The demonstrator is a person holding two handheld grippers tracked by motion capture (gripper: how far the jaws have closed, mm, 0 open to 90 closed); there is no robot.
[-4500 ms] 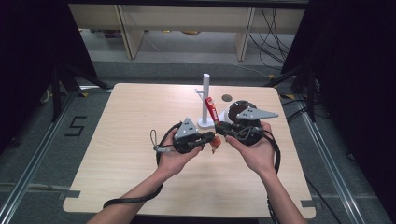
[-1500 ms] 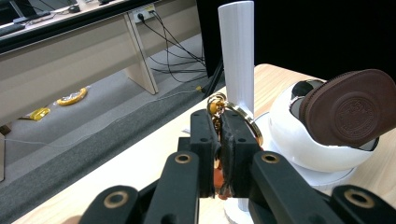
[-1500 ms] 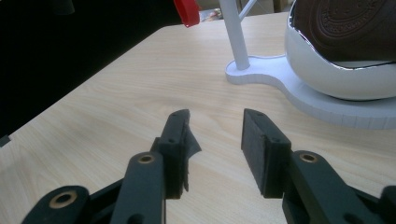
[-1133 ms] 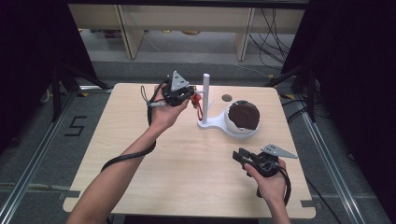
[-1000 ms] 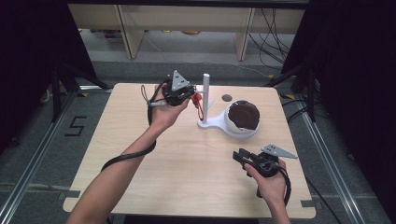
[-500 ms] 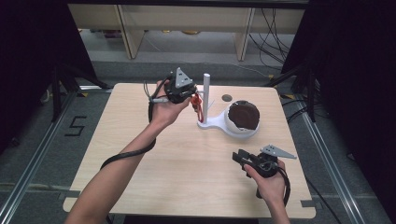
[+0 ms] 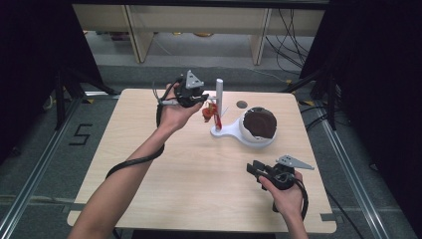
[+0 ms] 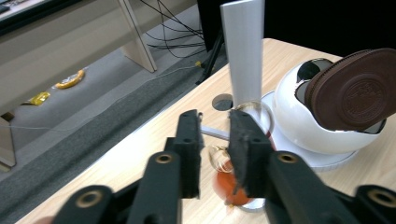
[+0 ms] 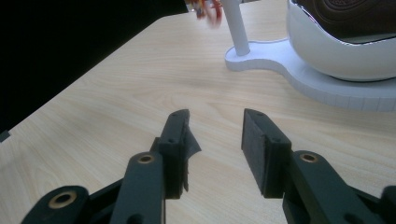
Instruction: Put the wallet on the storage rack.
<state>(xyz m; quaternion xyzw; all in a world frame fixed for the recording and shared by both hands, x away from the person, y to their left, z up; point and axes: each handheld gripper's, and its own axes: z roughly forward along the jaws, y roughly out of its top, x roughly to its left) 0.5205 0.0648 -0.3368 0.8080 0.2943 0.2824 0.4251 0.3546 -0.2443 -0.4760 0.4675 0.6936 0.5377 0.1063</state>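
Beside the white post (image 8: 243, 51), left tongs (image 8: 215, 144) just opening, empty.

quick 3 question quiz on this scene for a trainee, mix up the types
1. True or false: the left claw is clamped on the white post.
2. What lies in the white bowl? A) a brown leather pouch B) a banana C) a spoon
3. Fill in: the red keychain hangs from a peg on the white ____.

Key:
1. False. Its jaws have just been opening, nothing pressed between them.
2. A, the brown leather pouch.
3. Post.
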